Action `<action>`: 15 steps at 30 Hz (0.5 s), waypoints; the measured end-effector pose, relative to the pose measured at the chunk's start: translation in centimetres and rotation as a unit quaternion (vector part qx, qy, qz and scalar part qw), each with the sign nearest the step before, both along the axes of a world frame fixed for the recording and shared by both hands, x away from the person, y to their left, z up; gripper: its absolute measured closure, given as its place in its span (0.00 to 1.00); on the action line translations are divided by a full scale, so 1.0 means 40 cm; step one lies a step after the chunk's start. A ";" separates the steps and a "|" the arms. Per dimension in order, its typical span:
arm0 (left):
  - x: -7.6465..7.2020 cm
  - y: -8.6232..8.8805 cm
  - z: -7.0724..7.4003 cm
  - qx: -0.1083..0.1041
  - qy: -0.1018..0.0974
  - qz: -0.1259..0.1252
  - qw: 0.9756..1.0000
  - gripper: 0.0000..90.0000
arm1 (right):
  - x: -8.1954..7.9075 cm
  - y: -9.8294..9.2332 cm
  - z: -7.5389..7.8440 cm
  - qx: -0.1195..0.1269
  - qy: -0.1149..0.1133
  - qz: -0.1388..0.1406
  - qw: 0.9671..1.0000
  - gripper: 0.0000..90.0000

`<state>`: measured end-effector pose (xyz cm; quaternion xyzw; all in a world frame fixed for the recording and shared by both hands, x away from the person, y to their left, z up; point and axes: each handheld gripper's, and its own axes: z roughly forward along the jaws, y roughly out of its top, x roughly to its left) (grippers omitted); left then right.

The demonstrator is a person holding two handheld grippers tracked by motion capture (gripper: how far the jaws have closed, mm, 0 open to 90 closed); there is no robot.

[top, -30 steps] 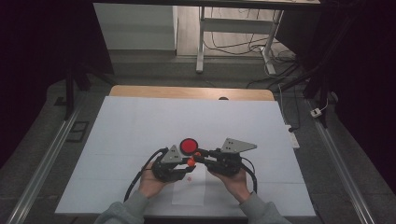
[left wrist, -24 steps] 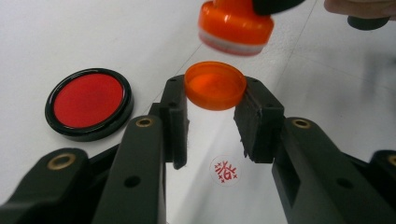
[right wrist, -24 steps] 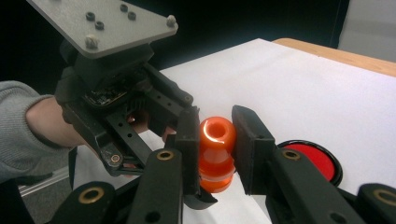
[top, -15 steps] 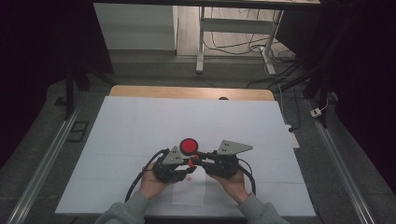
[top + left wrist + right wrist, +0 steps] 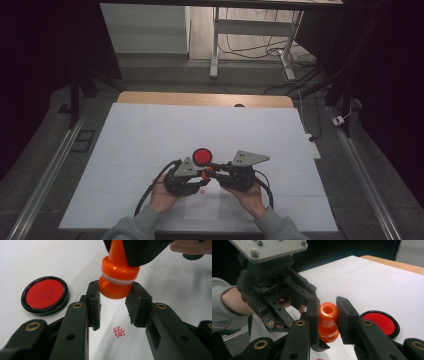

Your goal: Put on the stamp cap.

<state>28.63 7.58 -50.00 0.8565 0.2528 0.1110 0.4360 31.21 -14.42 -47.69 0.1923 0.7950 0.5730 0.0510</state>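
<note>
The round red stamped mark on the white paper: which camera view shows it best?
The left gripper view: the round red stamped mark lies sharp and whole between its jaws. The right gripper view cuts it off at the bottom edge; the high view gives a tiny dot.

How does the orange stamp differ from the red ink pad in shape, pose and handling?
The orange stamp is a tall, waisted knob; the red ink pad is a flat round disc in a black rim. The stamp is lifted off the sheet, clamped by the right gripper and the left gripper; the pad lies untouched on the white table. Both are round.
</note>
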 end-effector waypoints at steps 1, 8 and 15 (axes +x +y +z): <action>0.000 0.000 0.000 0.000 0.000 0.000 1.000 0.73 | 0.000 0.000 -0.001 -0.001 0.000 0.000 1.000 0.81; -0.001 -0.001 0.001 -0.001 -0.001 -0.002 1.000 0.73 | 0.001 0.003 -0.007 -0.007 0.005 0.000 1.000 0.81; -0.005 -0.002 0.004 0.000 -0.007 -0.001 1.000 0.73 | 0.001 0.004 -0.009 -0.011 0.005 -0.001 1.000 0.81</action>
